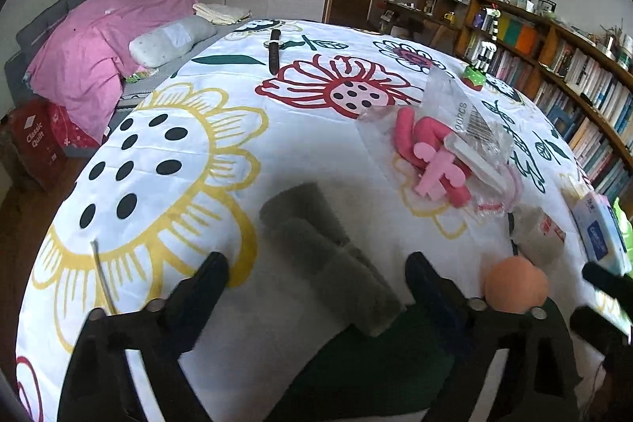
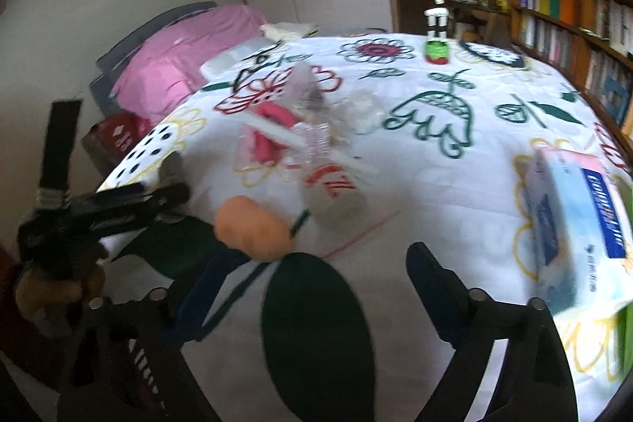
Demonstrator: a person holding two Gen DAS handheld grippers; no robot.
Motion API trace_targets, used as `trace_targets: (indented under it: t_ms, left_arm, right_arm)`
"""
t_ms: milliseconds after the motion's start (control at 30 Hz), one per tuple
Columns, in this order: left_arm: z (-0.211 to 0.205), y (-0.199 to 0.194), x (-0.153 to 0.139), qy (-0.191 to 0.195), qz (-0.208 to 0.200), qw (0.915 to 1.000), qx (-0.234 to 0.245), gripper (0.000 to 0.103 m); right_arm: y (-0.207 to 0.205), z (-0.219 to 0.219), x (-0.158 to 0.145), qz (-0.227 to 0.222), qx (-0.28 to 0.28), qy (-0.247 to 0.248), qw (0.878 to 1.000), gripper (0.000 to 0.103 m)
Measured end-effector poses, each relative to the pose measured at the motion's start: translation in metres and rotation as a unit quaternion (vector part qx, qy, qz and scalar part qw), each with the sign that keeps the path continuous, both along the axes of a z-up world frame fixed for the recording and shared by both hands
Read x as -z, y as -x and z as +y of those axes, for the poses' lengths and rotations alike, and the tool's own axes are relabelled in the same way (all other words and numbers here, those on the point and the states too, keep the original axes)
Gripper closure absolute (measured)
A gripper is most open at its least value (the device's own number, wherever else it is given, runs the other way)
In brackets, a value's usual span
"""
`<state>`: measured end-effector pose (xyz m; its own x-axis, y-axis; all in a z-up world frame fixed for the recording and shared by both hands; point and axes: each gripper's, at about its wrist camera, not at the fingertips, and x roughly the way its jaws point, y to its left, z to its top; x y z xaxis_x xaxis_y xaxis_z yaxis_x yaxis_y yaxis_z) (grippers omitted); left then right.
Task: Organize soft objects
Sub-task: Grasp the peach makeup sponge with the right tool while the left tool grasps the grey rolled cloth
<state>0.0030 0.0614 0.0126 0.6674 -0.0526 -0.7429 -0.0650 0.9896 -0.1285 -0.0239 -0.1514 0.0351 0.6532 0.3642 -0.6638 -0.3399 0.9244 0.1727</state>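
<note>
My left gripper [image 1: 316, 275] hangs over the flowered cloth [image 1: 308, 129] that covers the surface, its jaws released and spread wide, nothing pressed between them. Between the two fingers, a little toward twelve o'clock, lies a grey rolled soft piece [image 1: 328, 256], flat on the cloth and not touched by either pad. At three o'clock of my left jaws sits an orange sponge ball [image 1: 516, 285], just beside the right-hand finger; I cannot tell whether it touches.

At one o'clock lies a clear bag of pink foam pieces [image 1: 439, 153], with a white crumpled packet with red print [image 1: 540, 236] nearer me. A black watch [image 1: 274, 50] lies far off at twelve.

My right gripper [image 2: 316, 271] is released too, jaws apart over a dark green leaf print, holding nothing. The orange sponge ball [image 2: 253, 228] sits at eleven o'clock of it, near the left-hand finger. A blue-and-white tissue pack [image 2: 581, 220] lies at two o'clock, and a striped giraffe figure [image 2: 435, 22] stands far at twelve.
</note>
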Motion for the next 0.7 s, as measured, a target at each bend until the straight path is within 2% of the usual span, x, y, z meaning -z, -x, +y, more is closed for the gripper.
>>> trace_targets:
  t_ms: [367, 500, 700]
  left_arm:
    - [0.007, -0.006, -0.001, 0.009, -0.013, 0.9998, -0.008, 0.044]
    - [0.009, -0.006, -0.001, 0.015, -0.015, 0.9998, -0.006, 0.048]
    - [0.009, -0.005, -0.002, 0.020, -0.016, 0.9996, -0.006, 0.052]
  right_arm:
    - [-0.008, 0.038, 0.006, 0.027, -0.079, 0.003, 0.997, 0.034]
    - [-0.013, 0.054, 0.011, 0.028, -0.095, 0.018, 0.995, 0.037]
    - [-0.026, 0.057, 0.016, 0.032, -0.075, 0.030, 0.996, 0.041]
